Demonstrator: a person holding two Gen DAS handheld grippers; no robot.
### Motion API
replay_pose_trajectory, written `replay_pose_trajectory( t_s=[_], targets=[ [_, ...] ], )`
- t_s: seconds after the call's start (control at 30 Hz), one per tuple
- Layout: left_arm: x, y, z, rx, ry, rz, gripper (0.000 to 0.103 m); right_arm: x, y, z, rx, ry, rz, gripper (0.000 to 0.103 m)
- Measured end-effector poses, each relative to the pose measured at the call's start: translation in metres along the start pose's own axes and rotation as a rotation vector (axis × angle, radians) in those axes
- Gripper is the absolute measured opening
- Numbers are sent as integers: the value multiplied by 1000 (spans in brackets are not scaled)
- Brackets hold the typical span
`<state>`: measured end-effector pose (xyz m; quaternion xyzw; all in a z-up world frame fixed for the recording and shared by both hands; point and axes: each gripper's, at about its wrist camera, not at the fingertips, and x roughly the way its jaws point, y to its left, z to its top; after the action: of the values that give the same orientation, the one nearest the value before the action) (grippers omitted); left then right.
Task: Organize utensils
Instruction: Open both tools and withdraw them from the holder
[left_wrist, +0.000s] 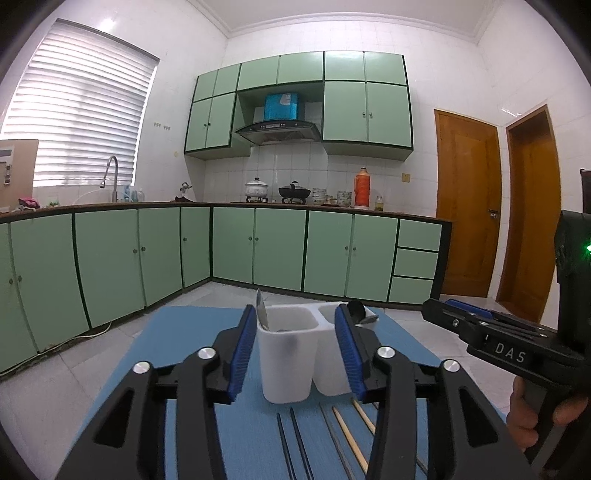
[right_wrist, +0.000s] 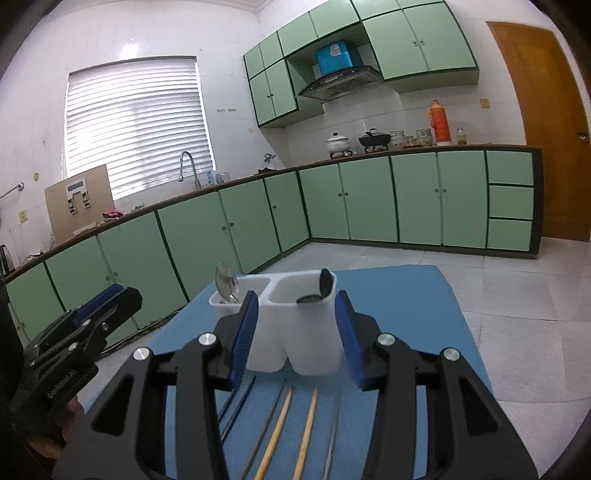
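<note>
chopsticks: several pairs, dark, wooden and grey, lie flat on the blue mat, side by side, on the near side of the holder.
long axis: they run from the near edge toward the holder, roughly in line with both grippers' pointing direction, far tips just short of the holder's base.
holder: white, two compartments, upright on the mat; a metal spoon leans in the left one, dark spoons in the right.
right gripper: fingers apart, nothing between the pads; the right compartment shows in the gap beyond them; the chopsticks lie below, between its arms.
left gripper: fingers apart, empty; the left compartment shows between them; chopsticks below and to its right.
nearer hand: my guess is the right, as the wooden pair sits centred under it.
next move, as i judge: tip down onto a pair, closing across its width.
</note>
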<state>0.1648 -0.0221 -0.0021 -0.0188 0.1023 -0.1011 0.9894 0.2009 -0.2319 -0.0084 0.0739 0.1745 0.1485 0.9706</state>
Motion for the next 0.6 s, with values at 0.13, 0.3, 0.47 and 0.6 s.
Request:
replay_pose_trajectory(
  t_s=[0.13,0.3,0.47,0.6],
  targets=[
    [-12,-1,-7,-7,7,1,54,-15,3,-12,-11,2,-32,49],
    [-29,2,-19,-17,18,10,71,-33,10,-31,-39,6,-80,65],
    [-47,4,-34,-18,34,20,84,-48,15,-51,-56,20,-123,86],
    [-58,1,-46,-8,54,23,87,-58,18,-65,-60,38,-133,90]
  ],
)
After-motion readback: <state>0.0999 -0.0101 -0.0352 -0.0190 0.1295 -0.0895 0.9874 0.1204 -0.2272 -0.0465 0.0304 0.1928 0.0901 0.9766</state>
